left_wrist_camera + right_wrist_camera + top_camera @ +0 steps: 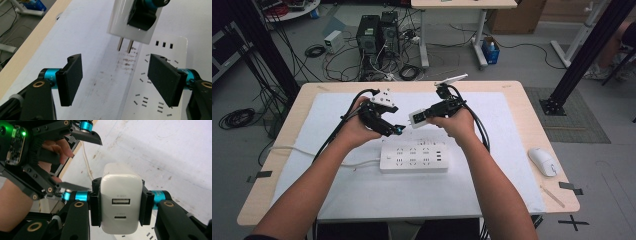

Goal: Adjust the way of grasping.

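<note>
The right gripper point(121, 202) clamps the white two-prong plastic charger point(120, 203); the left gripper point(116, 80), just beside it, gapes empty.

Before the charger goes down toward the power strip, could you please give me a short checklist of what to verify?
1. Right tongs clamp the charger on both sides: ok.
2. Left tongs open and clear of the charger: ok.
3. Prongs straight and unobstructed: ok.
4. Prongs over a socket of the power strip: not ok, they hang beside its edge.
5. Strip powered: cannot tell.
</note>
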